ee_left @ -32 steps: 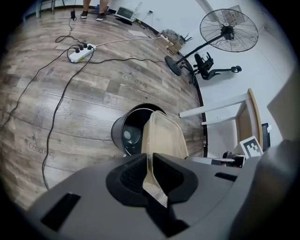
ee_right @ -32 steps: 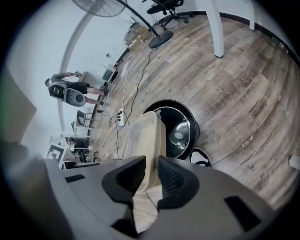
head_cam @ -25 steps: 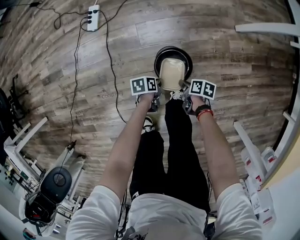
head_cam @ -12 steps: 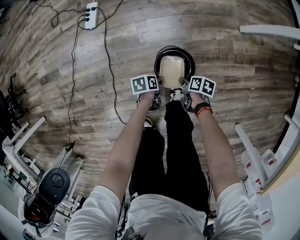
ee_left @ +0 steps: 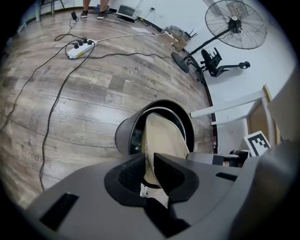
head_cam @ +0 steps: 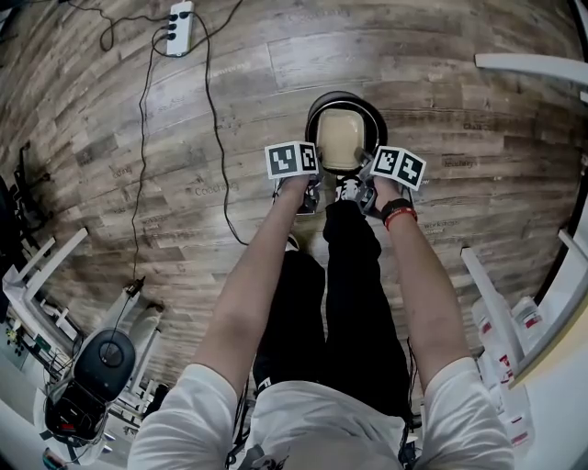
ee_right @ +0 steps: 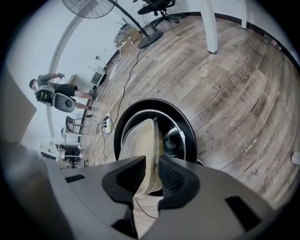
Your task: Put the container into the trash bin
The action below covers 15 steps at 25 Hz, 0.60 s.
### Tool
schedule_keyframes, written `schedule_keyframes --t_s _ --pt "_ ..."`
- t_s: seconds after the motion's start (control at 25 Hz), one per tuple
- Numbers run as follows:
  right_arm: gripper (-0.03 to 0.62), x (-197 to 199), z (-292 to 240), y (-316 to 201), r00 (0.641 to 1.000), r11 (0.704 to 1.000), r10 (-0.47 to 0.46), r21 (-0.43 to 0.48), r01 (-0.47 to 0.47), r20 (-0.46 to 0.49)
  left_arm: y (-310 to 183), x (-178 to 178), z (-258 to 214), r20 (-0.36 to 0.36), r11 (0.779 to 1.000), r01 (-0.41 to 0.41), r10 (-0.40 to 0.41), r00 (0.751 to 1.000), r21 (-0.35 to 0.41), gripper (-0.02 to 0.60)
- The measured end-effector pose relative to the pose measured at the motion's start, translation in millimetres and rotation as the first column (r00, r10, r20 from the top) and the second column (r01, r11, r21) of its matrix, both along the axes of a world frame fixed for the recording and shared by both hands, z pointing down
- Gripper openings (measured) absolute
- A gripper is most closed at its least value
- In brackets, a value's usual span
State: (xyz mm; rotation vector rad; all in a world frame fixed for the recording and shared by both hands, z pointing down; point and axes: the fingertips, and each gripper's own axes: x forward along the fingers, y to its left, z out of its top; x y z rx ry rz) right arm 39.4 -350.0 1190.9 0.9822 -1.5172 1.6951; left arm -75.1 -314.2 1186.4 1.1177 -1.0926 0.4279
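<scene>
A beige, shallow plastic container [head_cam: 340,139] hangs upright over the mouth of a round black trash bin [head_cam: 347,95], its lower end inside the rim. My left gripper [head_cam: 314,173] clamps the container's left edge and its jaws are opening, with the edge still between them. My right gripper [head_cam: 365,174] is shut on the right edge. In the left gripper view the container [ee_left: 161,136] runs from my jaws [ee_left: 151,165] down into the bin [ee_left: 125,137]. The right gripper view shows the container [ee_right: 140,145] between the pads [ee_right: 152,171], above the bin [ee_right: 190,129].
The bin stands on wood-look floor just ahead of my shoes. A power strip [head_cam: 181,16] and its cables [head_cam: 142,138] lie far left. White table legs [head_cam: 528,60] stand at the right, a chair base [head_cam: 106,353] at lower left. A floor fan [ee_left: 236,23] stands beyond the bin.
Both grippers have sunk with the container, so its lower end now sits deeper in the bin's mouth. The grips on both edges look the same.
</scene>
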Motion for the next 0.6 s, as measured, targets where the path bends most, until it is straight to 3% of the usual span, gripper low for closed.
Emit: schedule_keyframes --t_s 0.12,0.2,0.6 --pt "0.118 0.0 -0.8 -2.0 1.000 1.000 0.012 0.001 -0.012 0.002 -1.7 3.0 -1.0 -0.014 1.000 -0.010 0.010 1.000 0.016 0.078" --pt "0.134 -0.8 -2.1 -3.6 1.000 1.000 0.009 0.004 -0.009 0.006 -3.2 5.1 -2.5 -0.032 1.000 -0.007 0.008 0.999 0.030 0.127" --pt "0.150 4.7 -21.4 -1.0 1.000 1.000 0.000 0.016 0.000 0.006 -4.6 6.0 -23.3 -0.035 0.998 0.007 -0.005 0.999 0.067 0.141"
